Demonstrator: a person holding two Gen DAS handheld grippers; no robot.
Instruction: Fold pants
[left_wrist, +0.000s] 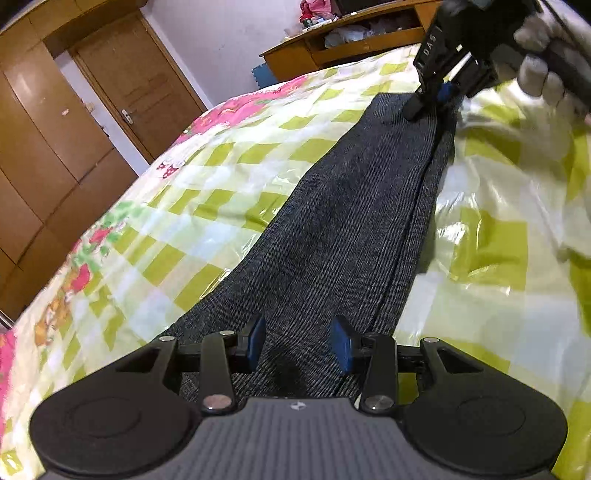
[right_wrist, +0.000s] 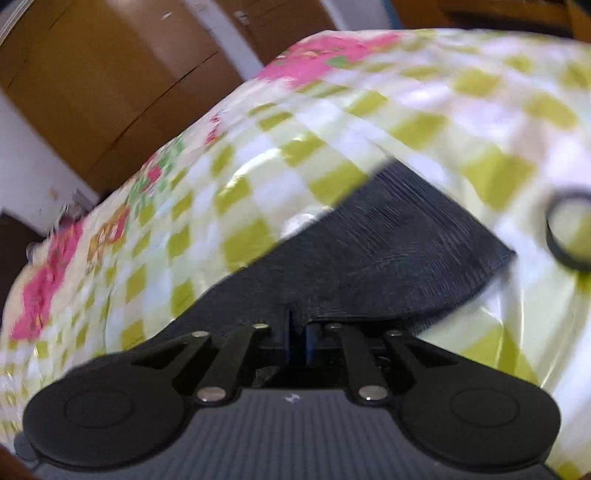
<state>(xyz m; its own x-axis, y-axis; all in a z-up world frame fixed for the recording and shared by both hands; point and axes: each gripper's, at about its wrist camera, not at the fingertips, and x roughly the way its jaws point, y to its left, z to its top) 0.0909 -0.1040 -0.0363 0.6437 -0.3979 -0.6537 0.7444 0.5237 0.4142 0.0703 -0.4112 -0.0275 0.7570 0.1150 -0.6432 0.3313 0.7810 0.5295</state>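
Dark grey ribbed pants lie stretched lengthwise on a bed sheet checked in yellow-green and white. My left gripper hovers over their near end, open, its blue pads well apart with only flat cloth beneath. At the far end, a gloved hand holds my right gripper down on the pants' edge. The blurred right wrist view shows that gripper with its pads almost together and the pants' edge notched in between them.
Brown wardrobe doors stand past the bed's left side. A wooden headboard shelf with clutter runs along the back. A black ring lies on the sheet to the right of the pants. Glossy checked sheet lies on both sides of the pants.
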